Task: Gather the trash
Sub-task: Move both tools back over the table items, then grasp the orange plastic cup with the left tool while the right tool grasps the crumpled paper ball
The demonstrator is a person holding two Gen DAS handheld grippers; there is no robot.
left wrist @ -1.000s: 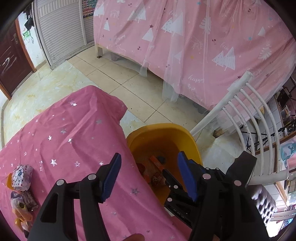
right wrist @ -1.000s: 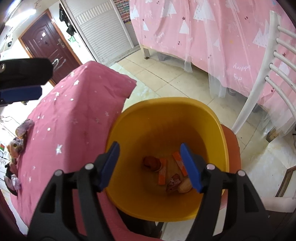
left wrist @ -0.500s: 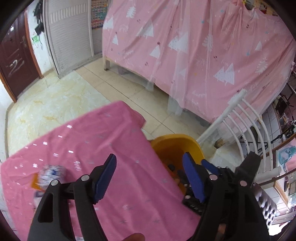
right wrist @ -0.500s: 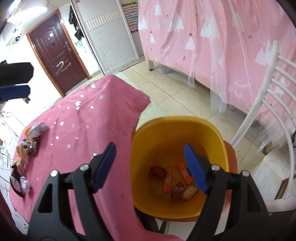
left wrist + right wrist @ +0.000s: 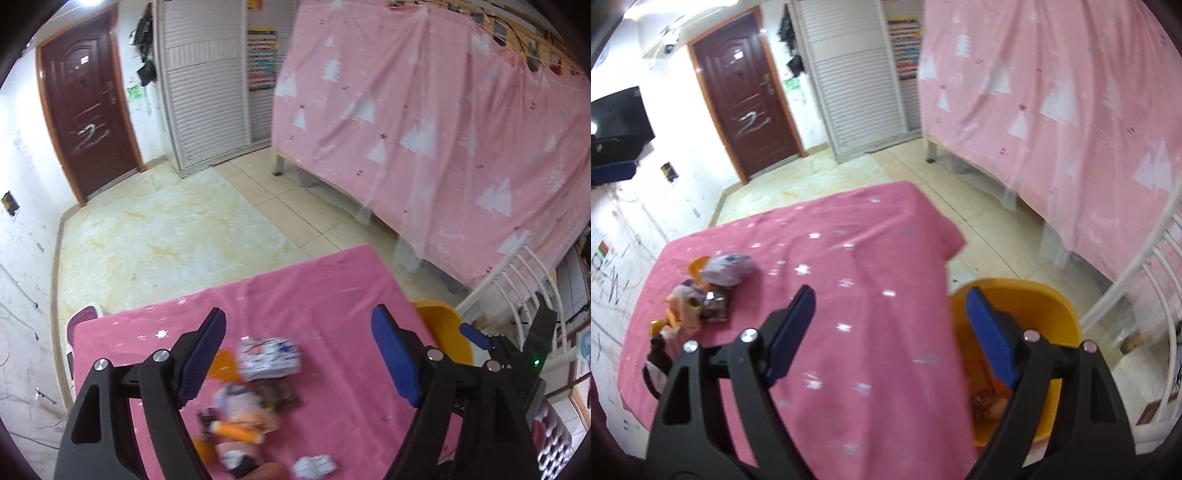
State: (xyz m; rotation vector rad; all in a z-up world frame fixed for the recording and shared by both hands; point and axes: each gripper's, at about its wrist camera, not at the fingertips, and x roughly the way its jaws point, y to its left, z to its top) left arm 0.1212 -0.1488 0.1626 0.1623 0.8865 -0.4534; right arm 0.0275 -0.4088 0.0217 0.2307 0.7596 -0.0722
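Swung away from the yellow plastic bin (image 5: pixel 1015 306), both empty grippers, left gripper (image 5: pixel 299 354) and right gripper (image 5: pixel 890 328), are opening towards the crumpled, light, soft snack wrappers (image 5: pixel 255 391), best pinched at a raised fold

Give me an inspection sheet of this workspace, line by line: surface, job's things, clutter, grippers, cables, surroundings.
Surface: table under a pink starred cloth.
Job's things: pile of wrappers on the cloth; yellow bin beside the table, some trash inside.
Clutter: nothing seen beyond the wrappers.
Grippers: left gripper above the pile, jaws opening, empty; right gripper over the table's edge, jaws opening, empty.
Cables: nothing seen near the table.
Surroundings: brown door, pink curtain, white chair.
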